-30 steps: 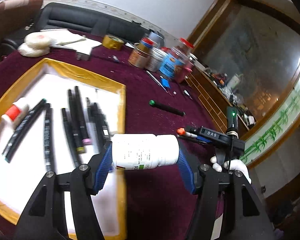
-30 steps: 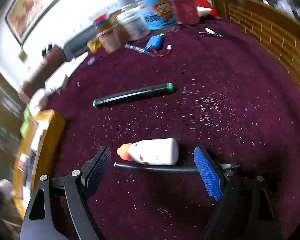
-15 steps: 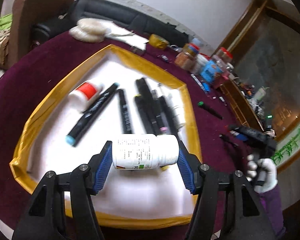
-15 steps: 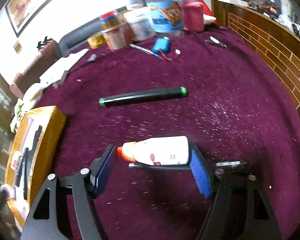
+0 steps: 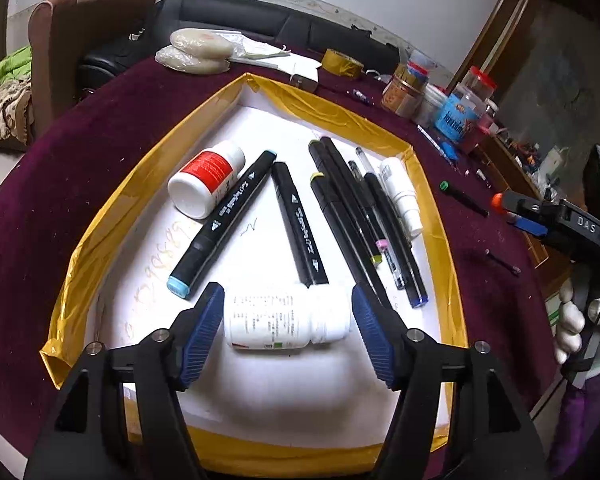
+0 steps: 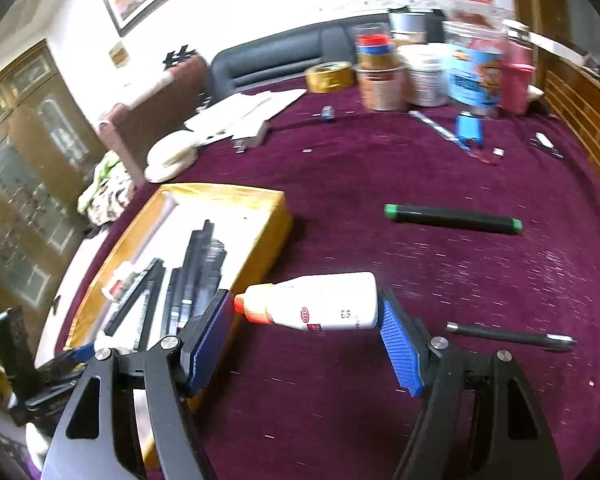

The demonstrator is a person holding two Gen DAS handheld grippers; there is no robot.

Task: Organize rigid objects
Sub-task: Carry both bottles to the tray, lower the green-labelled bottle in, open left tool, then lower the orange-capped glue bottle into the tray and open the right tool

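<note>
My left gripper (image 5: 288,320) is open over the gold-rimmed white tray (image 5: 340,120). A white pill bottle (image 5: 286,320) lies on the tray floor between its pads, with gaps on both sides. The tray also holds several black markers (image 5: 220,220), a red-labelled white bottle (image 5: 206,178) and a small white bottle (image 5: 400,194). My right gripper (image 6: 306,320) is shut on a white bottle with an orange cap (image 6: 320,306), held above the maroon cloth to the right of the tray (image 6: 260,216). A green-tipped marker (image 6: 452,219) and a thin dark pen (image 6: 508,336) lie on the cloth.
Jars and tubs (image 6: 428,68), a gold tape roll (image 6: 330,76), papers (image 6: 240,116) and a blue item (image 6: 470,128) crowd the far side of the table. A sofa (image 5: 260,28) and an armchair (image 5: 80,40) stand behind. The right gripper also shows in the left wrist view (image 5: 560,220).
My left gripper lowered the pill bottle into the tray and opened, letting it go. My right gripper lifted the orange-capped bottle off the pen and carried it left toward the tray.
</note>
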